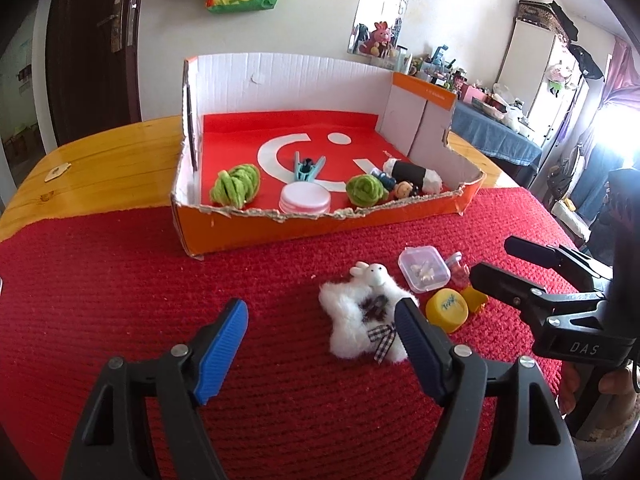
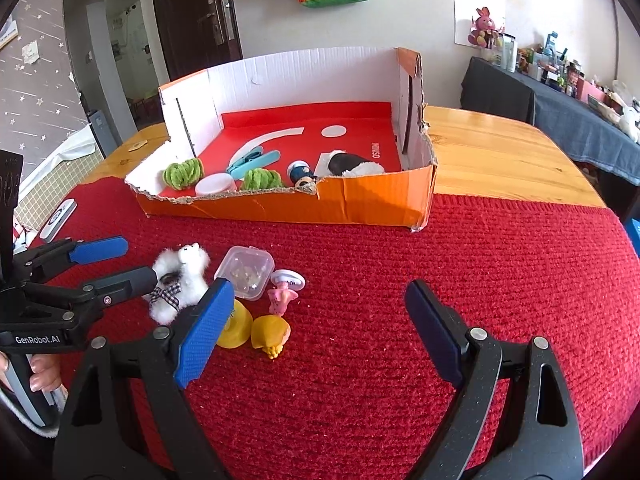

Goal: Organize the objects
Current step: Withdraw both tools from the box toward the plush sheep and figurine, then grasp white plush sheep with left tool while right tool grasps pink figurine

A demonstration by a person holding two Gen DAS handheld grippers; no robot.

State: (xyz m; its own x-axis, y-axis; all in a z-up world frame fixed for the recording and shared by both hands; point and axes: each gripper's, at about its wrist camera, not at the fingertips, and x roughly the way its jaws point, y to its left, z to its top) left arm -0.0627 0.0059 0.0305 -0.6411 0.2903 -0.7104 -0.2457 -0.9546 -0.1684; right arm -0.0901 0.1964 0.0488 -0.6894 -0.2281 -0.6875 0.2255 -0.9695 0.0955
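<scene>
Hovering low over the red mat [image 1: 120,280], the left tool [image 1: 320,332] has its jaws apart and empty, with the white fluffy toy [image 1: 352,320] just ahead and against its right finger rather than between the two. Closing now could pinch only the fur or the checked bow, so the toy might slip or drag. The right tool [image 2: 320,320], also apart and empty, sits with the yellow cap [image 2: 234,328], yellow duck [image 2: 272,334] and clear box [image 2: 246,272] crowded by its left finger; a careless reach could scatter them, well short of the cardboard box [image 2: 360,200].
</scene>
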